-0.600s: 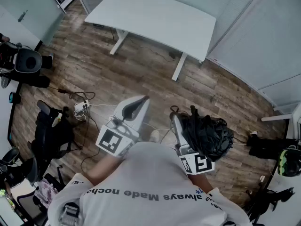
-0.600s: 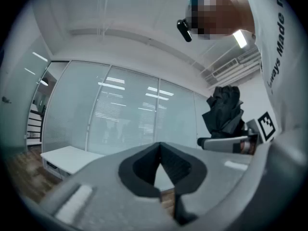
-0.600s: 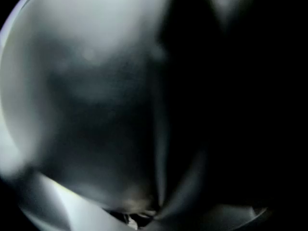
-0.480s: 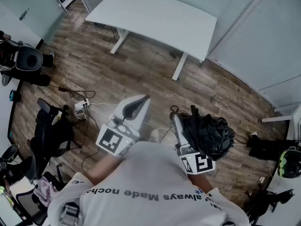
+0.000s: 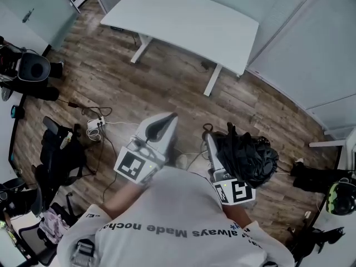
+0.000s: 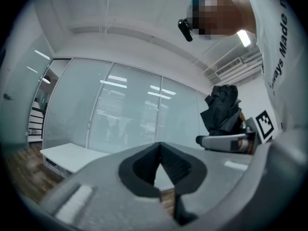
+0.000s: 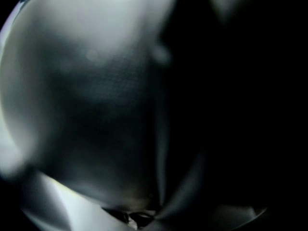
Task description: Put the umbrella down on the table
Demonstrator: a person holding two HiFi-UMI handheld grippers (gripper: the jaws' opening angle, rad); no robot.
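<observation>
The right gripper is pinching the bunched black umbrella, carrying it level at near right, well apart from the far white table; the left gripper, jaws pressed together, is idling empty alongside

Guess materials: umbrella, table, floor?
The umbrella: matte black fabric, likely synthetic, crumpled into folds. The table: smooth white top, probably laminate; white legs look metal. The floor: wood-look planks with grain; wood or vinyl, can't tell.
</observation>
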